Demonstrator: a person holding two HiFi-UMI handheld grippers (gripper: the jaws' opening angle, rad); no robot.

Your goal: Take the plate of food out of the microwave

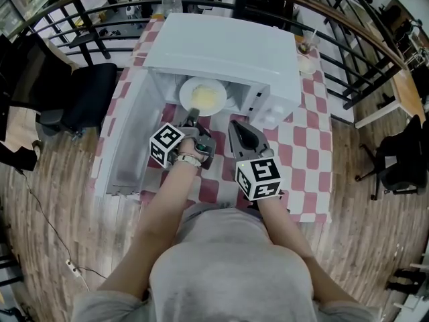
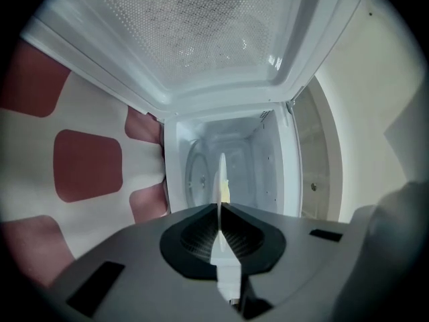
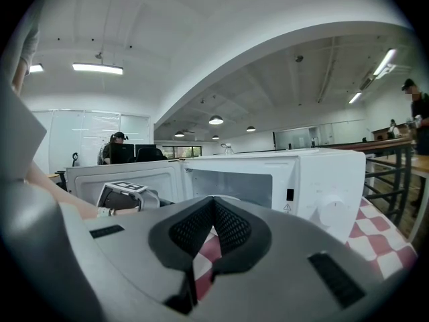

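Observation:
A white microwave (image 1: 224, 52) stands on the table with its door (image 1: 131, 139) swung open to the left. A white plate (image 1: 187, 92) with yellow food (image 1: 206, 99) sits at the mouth of the cavity. My left gripper (image 1: 193, 115) is shut on the plate's near rim. In the left gripper view the plate (image 2: 221, 173) shows edge-on between the pressed jaws of that gripper (image 2: 220, 210), with the cavity (image 2: 255, 159) behind. My right gripper (image 1: 236, 123) hovers just right of the plate, shut and holding nothing. In its own view, the right gripper (image 3: 213, 205) points at the microwave (image 3: 301, 180).
A red-and-white checked cloth (image 1: 305, 143) covers the table. A small cup (image 1: 307, 63) stands at the far right by the microwave. A black chair (image 1: 87, 99) is left of the table, and dark railings run behind. A person (image 3: 118, 146) sits far off.

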